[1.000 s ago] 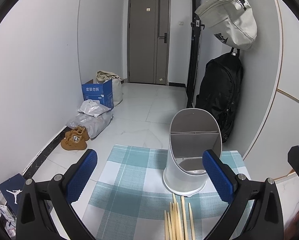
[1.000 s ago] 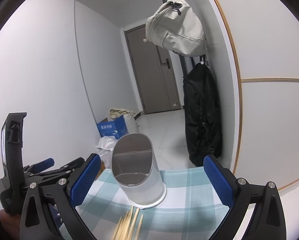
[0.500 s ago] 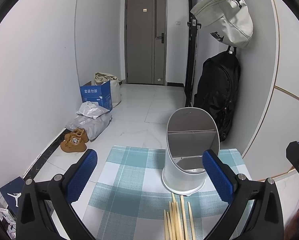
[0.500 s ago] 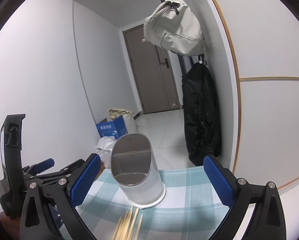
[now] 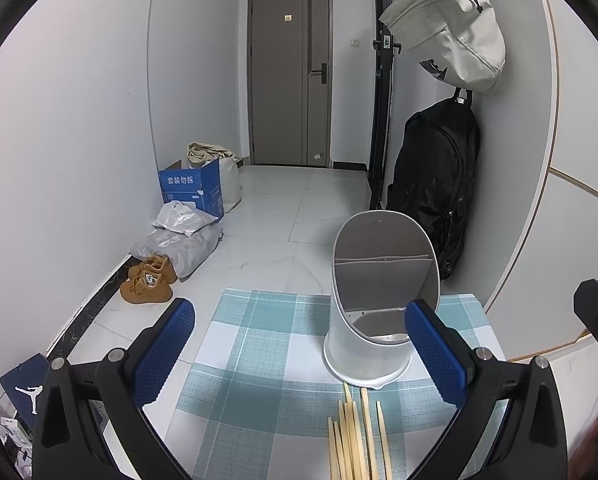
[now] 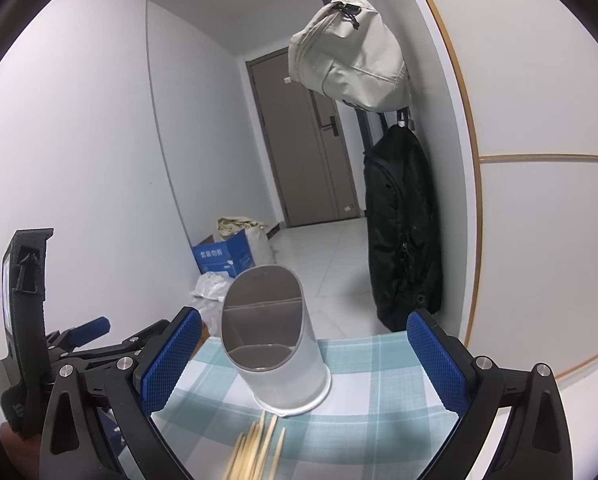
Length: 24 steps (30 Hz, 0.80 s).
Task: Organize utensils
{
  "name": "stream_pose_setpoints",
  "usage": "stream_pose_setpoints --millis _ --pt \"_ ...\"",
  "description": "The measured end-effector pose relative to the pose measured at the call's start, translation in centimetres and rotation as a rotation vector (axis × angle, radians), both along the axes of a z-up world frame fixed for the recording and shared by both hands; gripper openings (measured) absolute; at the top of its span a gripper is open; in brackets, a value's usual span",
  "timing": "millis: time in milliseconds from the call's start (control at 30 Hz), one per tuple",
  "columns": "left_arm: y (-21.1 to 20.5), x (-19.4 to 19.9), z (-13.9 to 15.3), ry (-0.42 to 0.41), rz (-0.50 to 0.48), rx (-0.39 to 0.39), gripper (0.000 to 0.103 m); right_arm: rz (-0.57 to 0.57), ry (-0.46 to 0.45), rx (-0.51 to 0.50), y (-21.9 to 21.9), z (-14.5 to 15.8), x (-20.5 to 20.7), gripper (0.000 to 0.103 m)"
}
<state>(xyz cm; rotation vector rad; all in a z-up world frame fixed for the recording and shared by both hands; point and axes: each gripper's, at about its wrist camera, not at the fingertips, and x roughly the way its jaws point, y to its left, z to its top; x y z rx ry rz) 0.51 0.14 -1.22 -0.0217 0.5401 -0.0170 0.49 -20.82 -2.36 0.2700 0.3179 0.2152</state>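
Observation:
A white utensil holder [image 5: 379, 300] with a slanted mouth and grey divided inside stands on a teal checked mat [image 5: 267, 352]. Several wooden chopsticks [image 5: 357, 436] lie on the mat just in front of it. My left gripper [image 5: 299, 348] is open above the mat, with nothing between its blue pads; the holder sits near its right finger. In the right wrist view the same holder [image 6: 273, 336] and chopsticks [image 6: 255, 452] lie between the spread fingers of my right gripper [image 6: 307, 360], which is open and holds nothing. The left gripper's body [image 6: 59, 344] shows at that view's left edge.
A black backpack [image 5: 439, 196] and a beige bag [image 5: 451, 28] hang on the right wall behind the mat. On the floor to the left are brown shoes [image 5: 147, 284], plastic bags [image 5: 179, 236] and a blue box [image 5: 195, 188]. A closed door [image 5: 291, 80] ends the hallway.
Both cameras have shifted only slightly; the holder sits a touch lower and more to the left in the left wrist view. Both grippers stay open and nothing on the mat has moved.

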Motion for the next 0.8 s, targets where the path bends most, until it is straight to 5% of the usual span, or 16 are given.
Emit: stream_pose_setpoints --millis 333,800 --pt "0.1 0.7 -1.6 0.078 -0.027 0.010 0.102 0.005 0.015 -0.018 0.1 -0.3 0.1 0.103" --pt "1.3 3.6 -11.0 0.571 -0.125 0.043 0.096 0.020 0.096 -0.074 0.5 -1.6 1.8 0.103"
